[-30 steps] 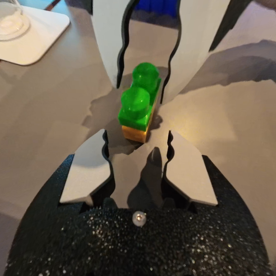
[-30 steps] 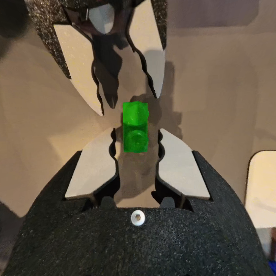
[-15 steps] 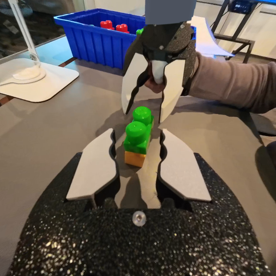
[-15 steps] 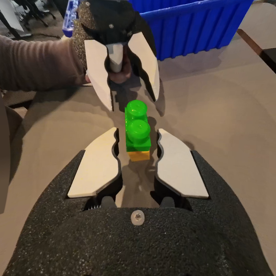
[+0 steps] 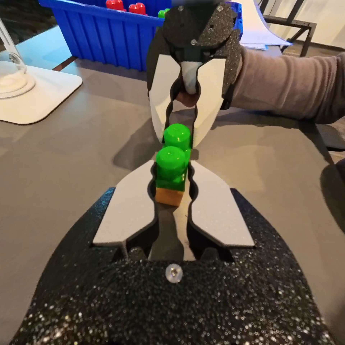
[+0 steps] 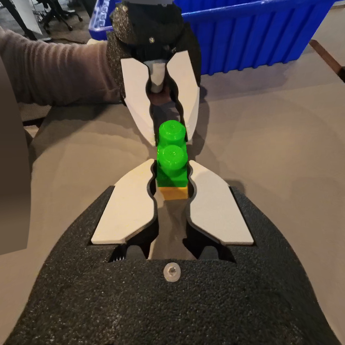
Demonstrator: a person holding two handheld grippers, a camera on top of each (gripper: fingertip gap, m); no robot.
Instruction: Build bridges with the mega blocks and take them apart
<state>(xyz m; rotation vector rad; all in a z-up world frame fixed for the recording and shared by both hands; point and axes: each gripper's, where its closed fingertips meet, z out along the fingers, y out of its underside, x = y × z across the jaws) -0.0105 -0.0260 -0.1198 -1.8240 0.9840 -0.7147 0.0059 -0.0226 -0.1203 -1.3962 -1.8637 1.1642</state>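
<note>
Now both tools, left tool (image 5: 171, 164) and right tool (image 6: 171, 163), clamp the green block (image 5: 172, 166).

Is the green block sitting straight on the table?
No, the green block is stacked on an orange block, which lies between it and the table.

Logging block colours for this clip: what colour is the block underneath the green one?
Yellow-orange. The lower block sits under the green block, clearest in the right wrist view.
</note>
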